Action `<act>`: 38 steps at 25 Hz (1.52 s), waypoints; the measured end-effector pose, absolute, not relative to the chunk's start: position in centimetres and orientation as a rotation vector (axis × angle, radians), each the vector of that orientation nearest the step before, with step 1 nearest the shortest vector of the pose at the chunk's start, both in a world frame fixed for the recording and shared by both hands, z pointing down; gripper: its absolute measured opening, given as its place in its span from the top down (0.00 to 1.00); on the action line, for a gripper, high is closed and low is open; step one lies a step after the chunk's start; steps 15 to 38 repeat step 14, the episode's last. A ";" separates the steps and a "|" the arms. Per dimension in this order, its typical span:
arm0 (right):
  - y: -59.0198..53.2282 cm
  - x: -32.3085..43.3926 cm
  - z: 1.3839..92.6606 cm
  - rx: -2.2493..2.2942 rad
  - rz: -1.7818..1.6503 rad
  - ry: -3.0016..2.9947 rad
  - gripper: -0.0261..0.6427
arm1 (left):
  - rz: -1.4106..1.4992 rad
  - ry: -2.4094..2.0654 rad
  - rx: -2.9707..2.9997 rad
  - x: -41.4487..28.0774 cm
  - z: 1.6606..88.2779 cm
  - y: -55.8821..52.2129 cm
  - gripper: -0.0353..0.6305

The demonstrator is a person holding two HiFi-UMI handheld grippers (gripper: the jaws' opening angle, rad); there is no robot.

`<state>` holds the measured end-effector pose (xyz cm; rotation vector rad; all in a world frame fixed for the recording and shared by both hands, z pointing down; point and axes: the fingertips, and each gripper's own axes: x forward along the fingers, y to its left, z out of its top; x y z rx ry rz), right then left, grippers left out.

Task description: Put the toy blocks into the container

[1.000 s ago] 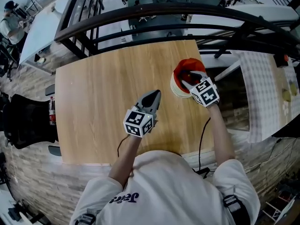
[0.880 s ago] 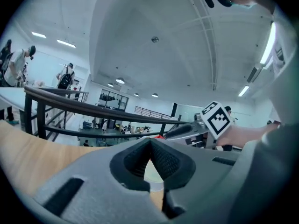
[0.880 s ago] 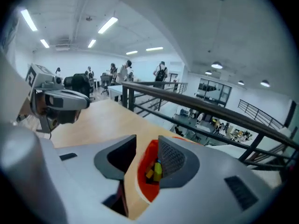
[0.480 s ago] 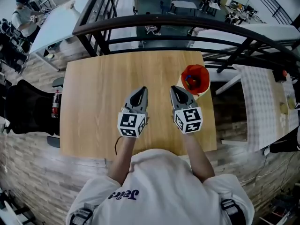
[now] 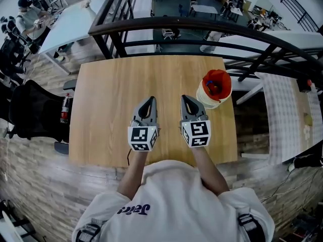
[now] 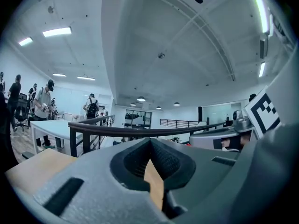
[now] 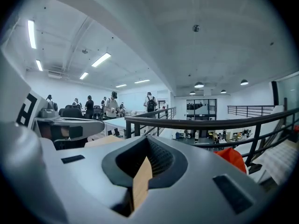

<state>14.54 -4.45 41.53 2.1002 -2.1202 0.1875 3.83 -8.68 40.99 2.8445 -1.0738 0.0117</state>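
1. Left gripper (image 5: 149,101): over the table (image 5: 103,105), well to the left of the container and the farther of the two grippers from it. It is held about level and points away from the person toward the railing (image 5: 202,24). Jaws are together, with nothing between them.
2. Right gripper (image 5: 185,100): near the container, to its left and a bit closer to the person, not touching it. It sits parallel to the left gripper, side by side, marker cube facing up. Its jaws have just been closing and now meet. Nothing is between them.
3. Container (image 5: 208,101): upright, cream wall, red inside. It stands on the table by the right edge, toward the far corner.
4. Toy blocks (image 5: 212,88): inside the container. Small blue and red pieces show at the mouth; count can't be told.
5. Arms: both forearms reach straight forward from the body, and both stop short of the container.
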 end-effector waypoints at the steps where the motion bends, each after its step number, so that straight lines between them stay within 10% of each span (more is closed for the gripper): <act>1: -4.4 14.3 41.4 2.098 0.185 -2.126 0.94 | 0.007 -1.070 2.843 3.7 40.9 -8.7 0.94; 38: -3.6 14.3 41.7 2.107 0.211 -2.131 0.94 | -0.029 -1.022 2.837 3.8 41.0 -8.5 0.94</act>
